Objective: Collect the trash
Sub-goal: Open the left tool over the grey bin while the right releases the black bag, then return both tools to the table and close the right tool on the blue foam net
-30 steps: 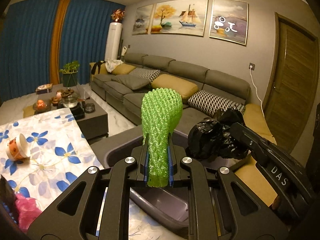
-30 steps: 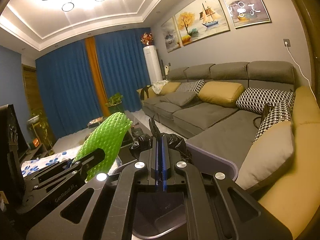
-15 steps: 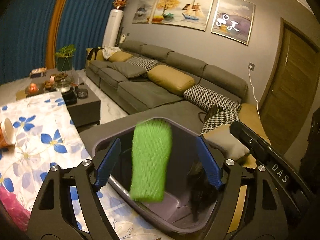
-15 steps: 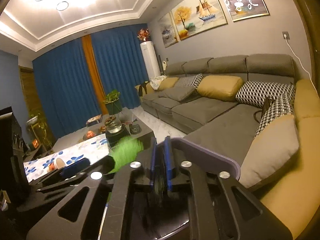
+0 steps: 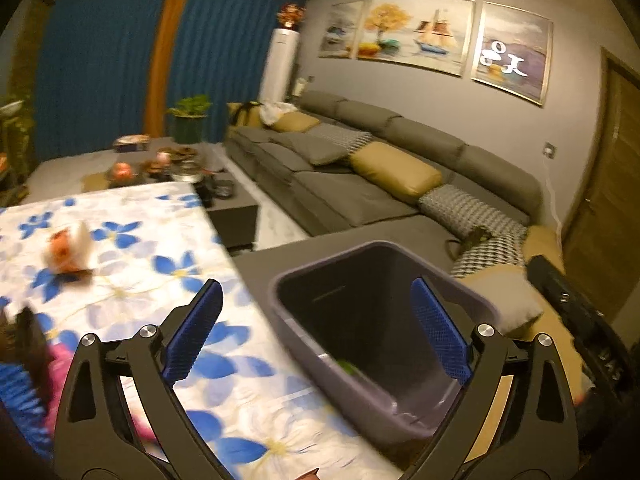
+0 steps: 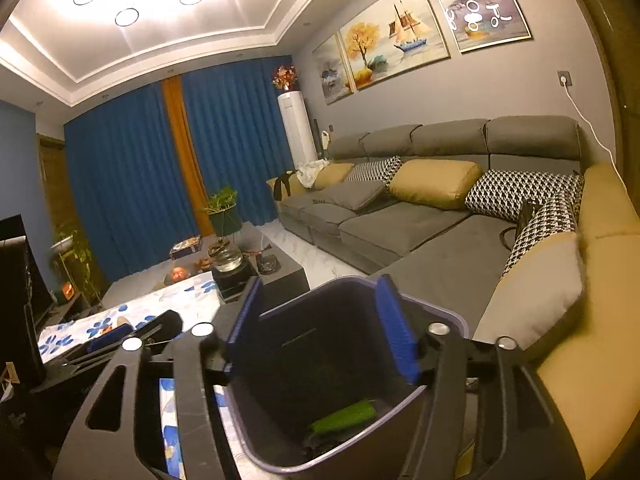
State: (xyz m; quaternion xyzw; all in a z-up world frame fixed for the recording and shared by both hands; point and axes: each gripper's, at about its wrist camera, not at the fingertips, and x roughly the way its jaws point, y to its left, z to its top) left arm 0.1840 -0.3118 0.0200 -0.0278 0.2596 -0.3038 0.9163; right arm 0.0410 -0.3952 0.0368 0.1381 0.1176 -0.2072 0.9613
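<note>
Beside the sofa (image 6: 400, 216), the bin (image 6: 440, 316) now holds the green foam net (image 6: 344, 416); both grippers (image 5: 316, 328) (image 6: 320, 328) released.

**Inspector A:** Legible text, labels, brands, numbers: findings?

**Inspector B:** None readable. The rightmost painting (image 5: 510, 62), on the wall high and ahead-right of the left gripper (image 5: 316, 332), carries white marks that may be characters — too smeared to read.

**Inspector A:** And the right wrist view?

**Inspector B:** Same painting (image 6: 478, 12), up and to the right of the right gripper (image 6: 320, 328) — white marks sharper, still not decipherable.
</note>
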